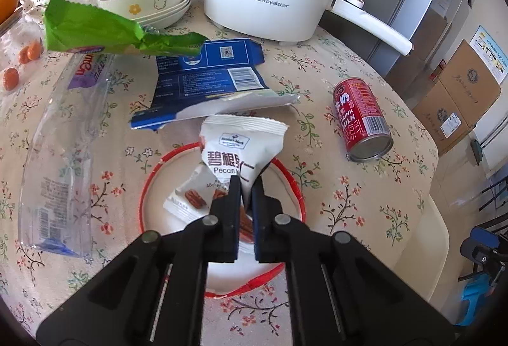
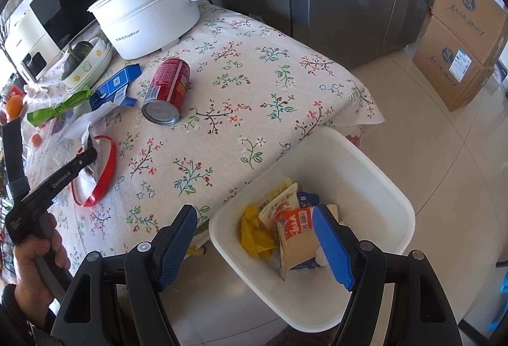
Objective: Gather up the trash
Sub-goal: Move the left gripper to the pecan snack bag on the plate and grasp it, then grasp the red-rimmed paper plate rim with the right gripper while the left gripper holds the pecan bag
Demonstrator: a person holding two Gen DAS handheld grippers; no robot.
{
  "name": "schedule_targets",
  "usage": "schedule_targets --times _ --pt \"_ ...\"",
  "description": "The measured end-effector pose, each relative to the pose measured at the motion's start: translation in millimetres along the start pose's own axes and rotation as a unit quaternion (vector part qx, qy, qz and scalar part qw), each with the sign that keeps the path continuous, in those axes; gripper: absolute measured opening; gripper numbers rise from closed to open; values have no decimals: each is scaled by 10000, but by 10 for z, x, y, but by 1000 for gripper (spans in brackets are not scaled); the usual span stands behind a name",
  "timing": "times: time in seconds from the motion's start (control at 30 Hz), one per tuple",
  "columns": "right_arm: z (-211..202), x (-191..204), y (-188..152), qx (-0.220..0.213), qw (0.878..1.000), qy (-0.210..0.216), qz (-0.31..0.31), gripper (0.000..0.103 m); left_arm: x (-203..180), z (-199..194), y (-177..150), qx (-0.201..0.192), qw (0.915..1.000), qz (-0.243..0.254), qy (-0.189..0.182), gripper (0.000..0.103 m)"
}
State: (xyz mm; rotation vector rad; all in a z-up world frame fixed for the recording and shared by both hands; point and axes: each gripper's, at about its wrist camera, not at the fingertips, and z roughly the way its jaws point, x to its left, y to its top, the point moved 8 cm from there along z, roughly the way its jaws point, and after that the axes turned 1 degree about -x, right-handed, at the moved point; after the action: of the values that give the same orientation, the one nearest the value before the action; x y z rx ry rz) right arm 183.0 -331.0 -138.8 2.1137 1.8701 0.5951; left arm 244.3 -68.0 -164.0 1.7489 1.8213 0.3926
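The left gripper is clamped on a white pecan wrapper, its two fingers pinching the wrapper's lower half so the crimped top edge stands up beyond the tips. The wrapper sits over a white dish with a red rim on the floral tablecloth. Just past it lies a torn blue and white package, with a green wrapper and a clear plastic bag further left. A red milk drink can lies on its side to the right, well apart from the gripper.

The right gripper hangs spread wide with nothing between its blue pads, over a white bin that stands on the floor against the table's corner. Inside the bin are a yellow wrapper, an orange and tan snack packet and other packets. From this view the can rests near the white Royalstar pot, and the left gripper reaches over the red-rimmed dish.
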Motion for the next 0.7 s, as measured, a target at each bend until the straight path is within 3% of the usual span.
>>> schedule_targets --times 0.3,0.7 --pt "-4 274 59 -56 9999 108 -108 77 54 -474 65 -233 9993 138 -261 5" --pt "204 1182 58 56 9976 382 -567 77 429 -1035 -51 -321 9986 251 -329 5"
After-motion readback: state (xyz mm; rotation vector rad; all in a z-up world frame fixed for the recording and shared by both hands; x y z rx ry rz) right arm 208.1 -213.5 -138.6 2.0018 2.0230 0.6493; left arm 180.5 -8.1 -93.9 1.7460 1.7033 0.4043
